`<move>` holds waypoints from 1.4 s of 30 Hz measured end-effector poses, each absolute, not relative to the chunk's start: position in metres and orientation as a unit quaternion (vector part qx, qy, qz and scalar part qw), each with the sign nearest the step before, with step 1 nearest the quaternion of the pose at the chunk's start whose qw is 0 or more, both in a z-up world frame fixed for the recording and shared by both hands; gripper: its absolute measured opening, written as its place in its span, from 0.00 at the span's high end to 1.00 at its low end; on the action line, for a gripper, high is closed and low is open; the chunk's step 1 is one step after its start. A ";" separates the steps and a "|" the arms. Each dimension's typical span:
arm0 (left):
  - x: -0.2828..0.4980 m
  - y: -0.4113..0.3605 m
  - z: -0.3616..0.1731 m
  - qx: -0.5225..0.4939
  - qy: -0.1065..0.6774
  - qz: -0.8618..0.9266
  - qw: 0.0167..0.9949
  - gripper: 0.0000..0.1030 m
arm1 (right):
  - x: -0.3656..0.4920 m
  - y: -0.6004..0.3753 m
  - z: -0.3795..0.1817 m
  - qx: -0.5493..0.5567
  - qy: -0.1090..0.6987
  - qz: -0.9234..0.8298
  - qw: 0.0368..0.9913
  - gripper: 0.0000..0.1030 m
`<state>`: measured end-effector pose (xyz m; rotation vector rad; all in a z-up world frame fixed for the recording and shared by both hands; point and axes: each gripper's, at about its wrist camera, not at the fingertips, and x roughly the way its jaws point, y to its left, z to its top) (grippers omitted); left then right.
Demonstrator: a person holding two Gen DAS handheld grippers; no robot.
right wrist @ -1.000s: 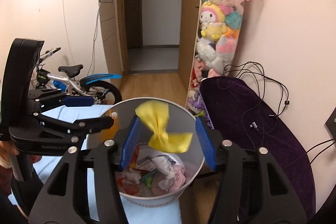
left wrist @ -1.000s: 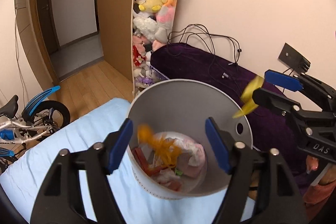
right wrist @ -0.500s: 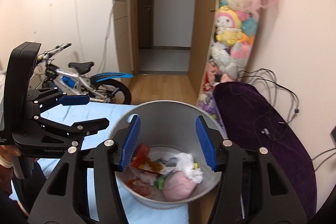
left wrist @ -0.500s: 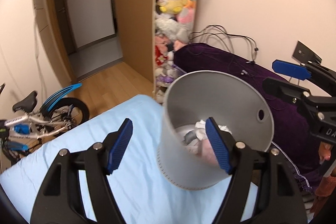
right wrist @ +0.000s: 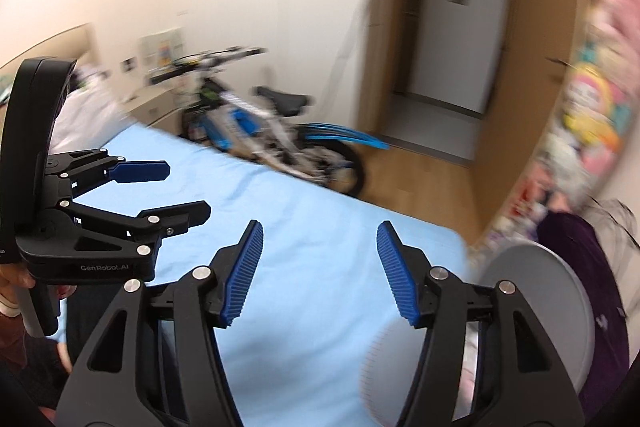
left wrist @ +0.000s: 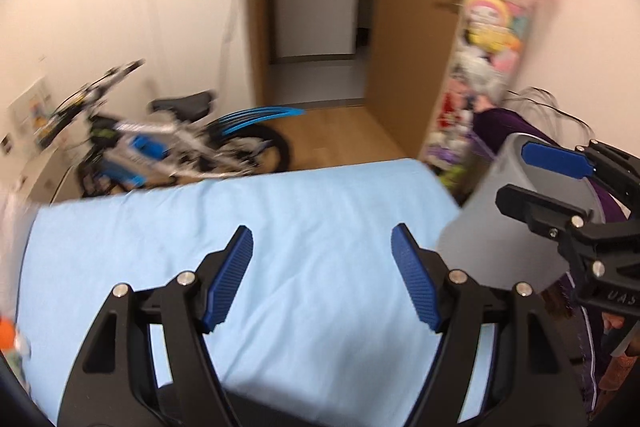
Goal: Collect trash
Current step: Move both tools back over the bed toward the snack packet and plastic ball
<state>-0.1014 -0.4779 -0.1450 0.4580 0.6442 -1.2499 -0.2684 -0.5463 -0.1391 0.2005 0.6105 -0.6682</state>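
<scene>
With my left gripper (left wrist: 322, 275) and right gripper (right wrist: 318, 271) both spread wide and empty, the right's jaws just having opened further, I should scan the blue sheet (left wrist: 312, 211) slowly for scraps, the grey bin (right wrist: 536, 311) standing at its right corner.

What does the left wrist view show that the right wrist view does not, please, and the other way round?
Only the left wrist view shows an orange object at the bed's left edge, too blurred to identify. Only the right wrist view shows the hand holding the left gripper, and a headboard by the wall. Both share the light blue bed sheet, the bicycle, the grey trash bin, the plush toys, the open doorway and the empty, open right gripper.
</scene>
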 end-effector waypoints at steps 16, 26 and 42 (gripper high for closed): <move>0.067 -0.201 -0.148 0.127 0.338 -0.258 0.896 0.30 | 0.006 -0.336 -0.138 -0.002 0.308 0.035 0.951 0.44; 0.131 -0.056 -0.164 0.082 0.368 -0.114 0.919 0.30 | 0.115 -0.195 -0.141 -0.049 0.315 0.175 0.931 0.44; 0.281 0.058 -0.259 0.046 0.413 0.033 0.909 0.30 | 0.320 -0.115 -0.224 -0.020 0.354 0.207 0.912 0.40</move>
